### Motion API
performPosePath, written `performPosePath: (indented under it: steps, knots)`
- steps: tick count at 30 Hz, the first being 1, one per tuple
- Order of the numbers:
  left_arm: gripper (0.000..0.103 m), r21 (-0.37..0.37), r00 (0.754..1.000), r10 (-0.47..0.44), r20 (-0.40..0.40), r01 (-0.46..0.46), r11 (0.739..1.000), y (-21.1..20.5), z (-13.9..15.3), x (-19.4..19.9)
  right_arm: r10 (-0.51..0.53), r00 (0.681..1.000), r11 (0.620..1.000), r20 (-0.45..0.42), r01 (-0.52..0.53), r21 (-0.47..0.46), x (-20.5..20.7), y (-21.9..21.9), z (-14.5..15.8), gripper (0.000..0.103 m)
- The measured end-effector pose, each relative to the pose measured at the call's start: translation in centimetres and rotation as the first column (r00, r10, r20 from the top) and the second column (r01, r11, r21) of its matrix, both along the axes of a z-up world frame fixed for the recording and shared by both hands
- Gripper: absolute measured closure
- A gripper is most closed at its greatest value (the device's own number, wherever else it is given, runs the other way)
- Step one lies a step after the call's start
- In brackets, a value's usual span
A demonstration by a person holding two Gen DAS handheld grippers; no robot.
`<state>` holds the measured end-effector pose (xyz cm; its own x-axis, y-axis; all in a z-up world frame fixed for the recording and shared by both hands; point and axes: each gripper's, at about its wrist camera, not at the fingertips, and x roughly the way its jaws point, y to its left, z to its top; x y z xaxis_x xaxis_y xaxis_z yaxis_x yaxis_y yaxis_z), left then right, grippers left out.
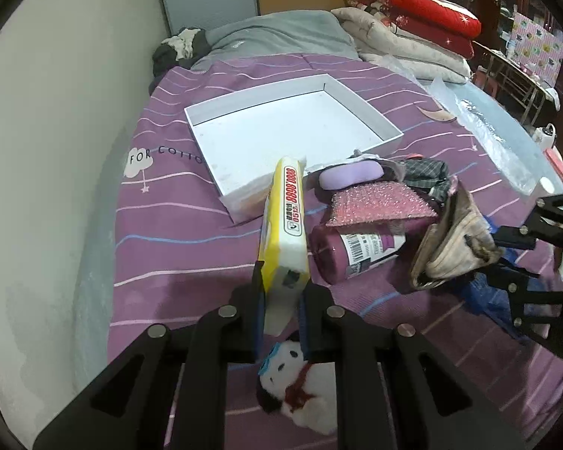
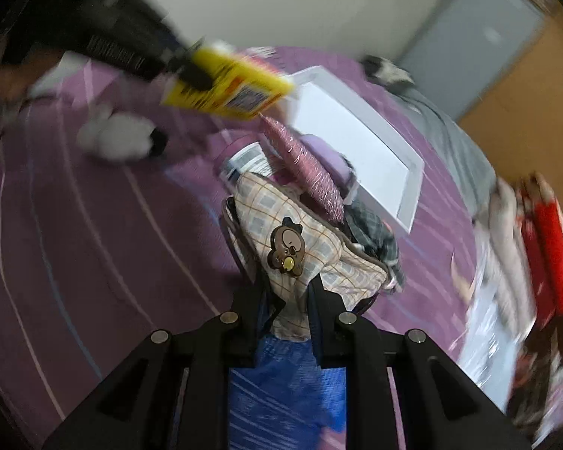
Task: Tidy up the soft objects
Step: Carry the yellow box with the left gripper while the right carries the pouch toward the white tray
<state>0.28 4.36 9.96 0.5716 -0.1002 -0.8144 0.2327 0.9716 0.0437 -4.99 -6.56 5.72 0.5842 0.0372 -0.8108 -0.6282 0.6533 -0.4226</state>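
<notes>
Clamping the yellow-wrapped sponge (image 1: 284,225) by its near end, my left gripper (image 1: 281,292) held it above the purple bedspread (image 1: 169,232), its long axis running away from me toward the white tray (image 1: 281,127), the far end just over the tray's near rim. My right gripper (image 2: 291,300) was closed on a checked pouch with a bear badge (image 2: 300,247), which stood roughly upright beside the pink scrubber (image 2: 304,165) and the purple roll (image 1: 356,251). A white plush toy (image 1: 300,386) lay beneath my left fingers.
</notes>
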Motion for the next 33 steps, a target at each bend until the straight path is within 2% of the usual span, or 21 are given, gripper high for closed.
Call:
performPosePath:
  steps: [2,7,12,18,25,29,33]
  knots:
    - [0.087,-0.003,1.0,-0.01,0.0,0.01,1.0,0.1,0.7,-0.3,0.067,0.997,0.996,-0.032,-0.069,-0.048,0.1,0.1,0.3,0.086]
    - [0.087,-0.043,0.998,-0.052,-0.028,0.051,0.998,0.2,2.8,-0.4,0.126,0.986,0.988,-0.106,-0.134,-0.073,1.1,0.5,1.6,0.087]
    - [0.087,-0.029,0.998,-0.051,-0.043,0.05,0.998,0.6,4.1,1.1,0.134,0.989,0.987,-0.067,-0.139,-0.08,2.5,0.5,4.1,0.088]
    - [0.087,-0.003,0.999,-0.05,-0.021,0.05,0.999,0.4,6.3,4.4,0.136,0.989,0.989,-0.054,-0.139,-0.044,6.0,0.2,6.5,0.088]
    - [0.087,-0.079,0.996,-0.064,-0.06,0.059,0.995,0.3,8.1,8.9,0.09,0.994,0.994,-0.063,-0.086,0.063,11.1,-0.8,8.2,0.088]
    - [0.087,-0.013,0.998,-0.047,-0.039,0.047,0.999,-0.2,8.1,10.7,0.039,0.998,0.991,-0.053,-0.032,0.131,13.5,-2.1,10.0,0.088]
    - [0.087,-0.007,0.998,-0.058,-0.038,0.057,0.998,-0.5,8.1,11.5,0.043,0.998,0.987,-0.047,-0.035,0.157,13.5,-2.4,11.5,0.088]
